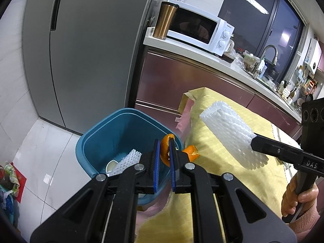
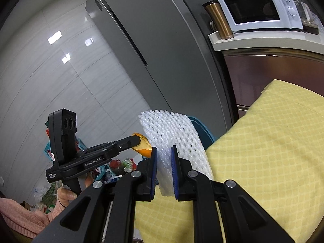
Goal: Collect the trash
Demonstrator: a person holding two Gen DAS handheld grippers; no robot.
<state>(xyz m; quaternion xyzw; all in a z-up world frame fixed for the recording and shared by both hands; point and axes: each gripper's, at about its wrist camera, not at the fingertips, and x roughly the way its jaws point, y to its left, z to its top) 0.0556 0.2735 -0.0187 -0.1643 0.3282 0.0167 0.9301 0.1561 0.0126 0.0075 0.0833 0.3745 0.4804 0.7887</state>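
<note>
Curled orange peel, white foam net

Your left tongs cover the middle of the orange peel, so you only see its ends poking out either side of the pads. The blue bin has its near corner hidden behind those same tongs, and whatever the round white thing at the bottom is, it's too small to call. In your right wrist view the foam net blocks nearly the whole bin. The table runs off the frame, and the clutter by the sink is too tiny to make out.
</note>
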